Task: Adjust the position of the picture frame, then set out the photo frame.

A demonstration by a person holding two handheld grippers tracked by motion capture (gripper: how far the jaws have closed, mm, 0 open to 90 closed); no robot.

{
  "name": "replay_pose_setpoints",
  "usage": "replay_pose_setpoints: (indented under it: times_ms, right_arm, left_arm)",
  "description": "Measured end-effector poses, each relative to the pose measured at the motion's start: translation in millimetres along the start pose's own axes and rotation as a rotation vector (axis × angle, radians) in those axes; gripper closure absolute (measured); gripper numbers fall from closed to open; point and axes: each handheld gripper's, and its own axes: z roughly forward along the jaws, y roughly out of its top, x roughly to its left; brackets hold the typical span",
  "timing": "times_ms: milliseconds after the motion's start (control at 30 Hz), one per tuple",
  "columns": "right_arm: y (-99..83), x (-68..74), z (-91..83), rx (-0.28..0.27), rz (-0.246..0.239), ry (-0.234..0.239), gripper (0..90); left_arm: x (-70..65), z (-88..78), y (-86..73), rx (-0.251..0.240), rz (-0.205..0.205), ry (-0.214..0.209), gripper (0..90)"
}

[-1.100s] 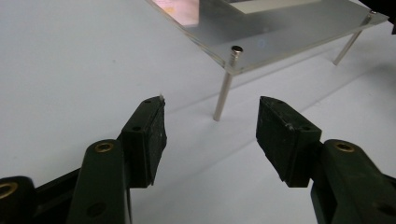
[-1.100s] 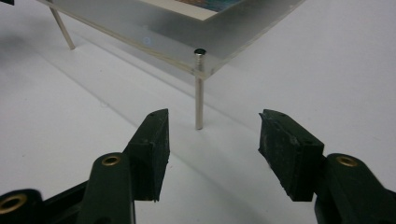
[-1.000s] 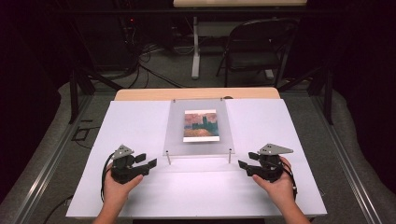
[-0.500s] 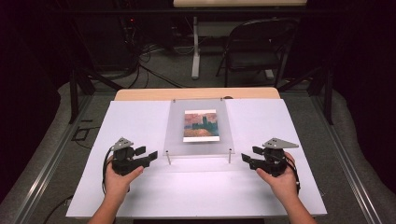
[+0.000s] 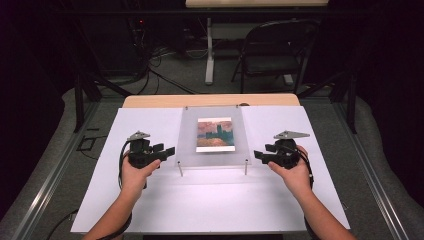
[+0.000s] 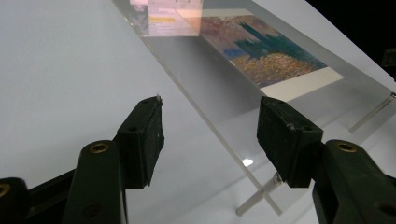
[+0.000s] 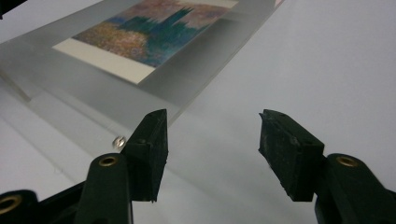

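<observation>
A clear acrylic panel point(image 5: 212, 156) stands on short metal posts point(image 5: 180, 170) in the middle of the white table, with a painted picture point(image 5: 215, 134) under it. My left gripper point(image 5: 168, 150) hovers at the panel's left edge, jaws pointing inward. They have just been closing a little but stand open, and they touch nothing. In the left gripper view point(image 6: 210, 135) the panel's edge point(image 6: 205, 112) runs past ahead of the jaws. My right gripper point(image 5: 259, 155) hovers open at the panel's right edge. In the right gripper view point(image 7: 212, 140) the panel's corner point(image 7: 163, 105) lies just ahead.
A white sheet point(image 5: 150, 200) covers the table, whose wooden far edge point(image 5: 210, 100) shows behind the panel. Beyond the table stand a dark folding chair point(image 5: 272, 55) and cables on the floor. A person's forearms come in from the bottom.
Both hands have moved away from the person, up along the panel's two sides. The grippers stay open and hold nothing.
</observation>
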Motion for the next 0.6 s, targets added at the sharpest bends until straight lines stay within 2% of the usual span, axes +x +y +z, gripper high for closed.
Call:
replay_pose_setpoints:
  times_ms: [167,200,300,333,367,400,467,600]
  right_arm:
    - [11.0,-3.8,6.7,-0.012,0.0,-0.017,40.9]
    - [16.8,-5.4,10.5,0.0,-0.02,-0.023,40.7]
    - [25.5,-7.6,16.7,0.014,-0.036,-0.03,40.3]
    - [28.3,-8.2,19.1,0.016,-0.035,-0.029,40.1]
    - [28.3,-8.2,19.1,0.016,-0.035,-0.029,40.1]
    - [34.2,-9.5,23.5,0.027,-0.038,-0.032,39.4]
    - [39.8,-10.2,27.7,0.041,-0.036,-0.031,39.2]
    - [47.0,-12.2,35.9,0.036,-0.039,-0.035,39.0]
  left_arm:
    - [-2.6,5.9,12.3,-0.002,0.013,-0.016,42.8]
    - [-4.6,9.9,18.7,-0.003,0.022,-0.009,42.8]
    - [-6.2,14.2,25.5,-0.007,0.021,-0.009,42.3]
    - [-6.6,18.8,32.2,-0.008,0.014,0.0,41.6]
    - [-6.6,18.8,32.2,-0.008,0.014,0.0,41.6]
    - [-6.0,24.4,38.2,0.003,0.006,0.019,41.5]
    - [-4.6,30.9,42.9,0.017,-0.004,0.024,40.4]
    - [-2.6,41.0,49.0,0.032,-0.018,0.035,40.0]
